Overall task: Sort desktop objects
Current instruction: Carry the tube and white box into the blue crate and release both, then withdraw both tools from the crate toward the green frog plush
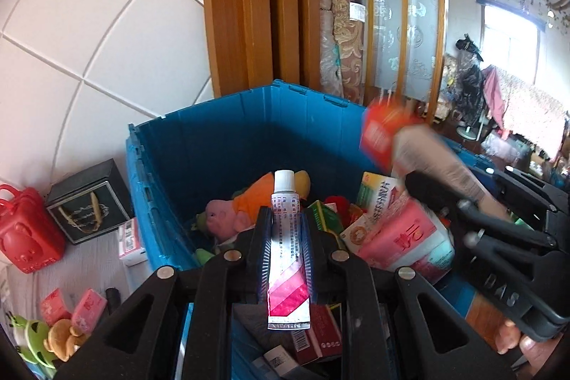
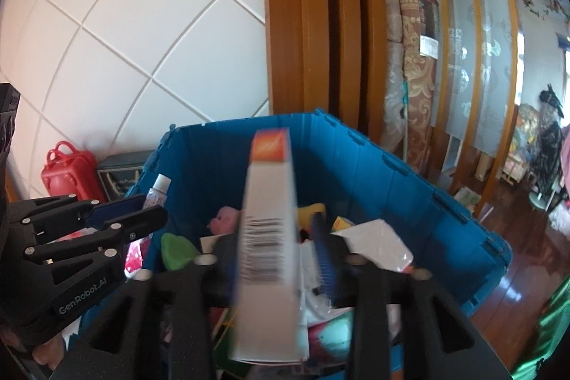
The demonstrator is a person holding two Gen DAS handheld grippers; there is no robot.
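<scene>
My left gripper (image 1: 286,219) is shut on a white-capped tube (image 1: 285,237) with pink stripes, held upright over a blue crate (image 1: 213,130). The crate is full of plush toys, cartons and packets. In the right wrist view a tall white carton (image 2: 269,237) with an orange top and a barcode stands blurred between the fingers of my right gripper (image 2: 274,237). A gap shows between the carton and the right pad, so the jaws stand open around it. The crate (image 2: 374,173) lies below the carton. The left gripper (image 2: 121,216) with its tube (image 2: 158,193) shows at the left.
A red plastic case (image 1: 25,230) and a black gift box (image 1: 89,202) stand left of the crate against a tiled wall. Pink packets and plush toys (image 1: 60,337) lie at the lower left. A wooden door frame (image 1: 249,6) and rolled carpets (image 1: 342,34) rise behind the crate.
</scene>
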